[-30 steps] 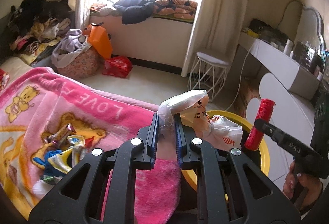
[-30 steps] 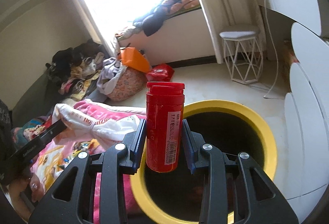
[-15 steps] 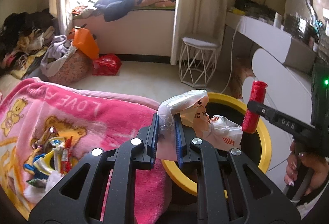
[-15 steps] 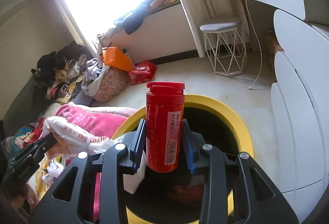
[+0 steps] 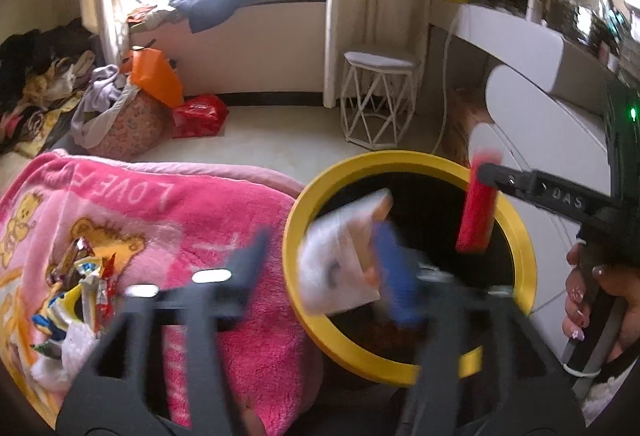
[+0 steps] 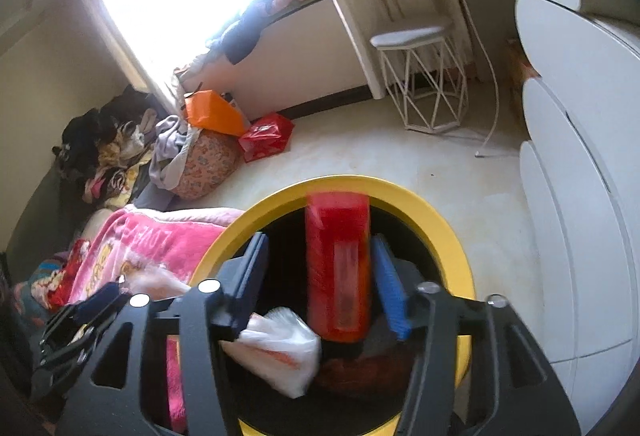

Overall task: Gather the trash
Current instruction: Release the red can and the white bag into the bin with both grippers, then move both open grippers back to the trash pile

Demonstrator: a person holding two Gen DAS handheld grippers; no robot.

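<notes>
Well, both grippers had sprung wide — the left gripper (image 5: 320,256) let the plastic bag (image 5: 340,264) go over the yellow bin (image 5: 520,248), the right gripper (image 6: 320,276) freed the red bottle (image 6: 338,268) — both blurred above the bin's mouth.

Bin (image 5: 298,196) right of blanket (image 5: 132,204); stool (image 5: 380,100) behind bin.

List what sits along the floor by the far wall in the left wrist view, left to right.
Clothes pile → floral bag → orange bag → red bag → wire stool.
</notes>
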